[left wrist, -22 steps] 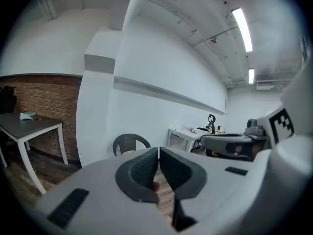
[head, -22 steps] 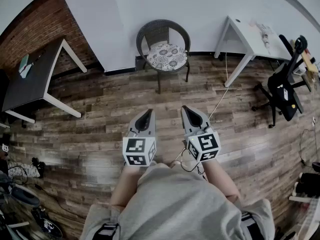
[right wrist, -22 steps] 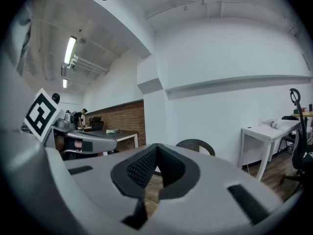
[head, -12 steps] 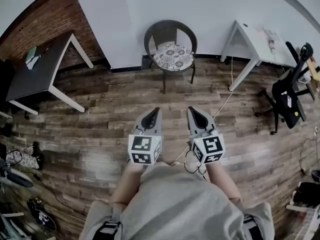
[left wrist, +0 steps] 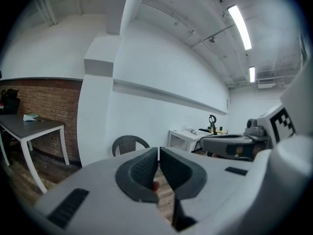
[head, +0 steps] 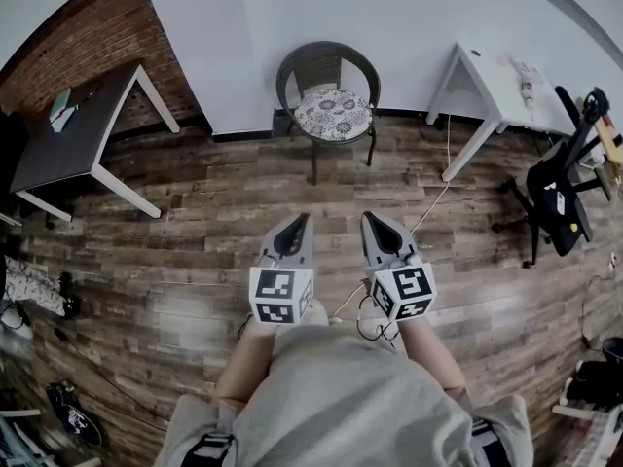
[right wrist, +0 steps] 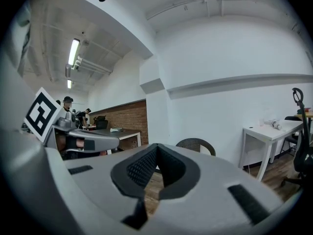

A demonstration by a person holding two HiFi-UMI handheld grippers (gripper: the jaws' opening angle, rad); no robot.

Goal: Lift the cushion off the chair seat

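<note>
The cushion (head: 334,113), round and with a flower pattern, is seen lying flat on the seat of the dark wicker chair (head: 313,66), which is placed against the white wall (head: 389,17) at 12 o'clock in the head view. The left gripper (head: 300,224) and the right gripper (head: 372,222) are held side by side near the middle of that view, just in front of the person's grey shirt (head: 341,397), and both are pointed towards 12 o'clock, at the chair. They are well apart from the chair, and a wide band of wooden floor (head: 195,222) is seen between. The jaws of the left gripper are pressed together, and nothing is held between them. The jaws of the right gripper are also closed on each other at the tips, with nothing between them. A dark desk (head: 68,149) is found at 10 o'clock, beside a brick wall (head: 68,47). A white desk (head: 496,81) is found at 2 o'clock, and a black office chair (head: 560,197) at 3 o'clock. A thin cable (head: 428,197) is laid over the floor from the white desk towards the right gripper.
</note>
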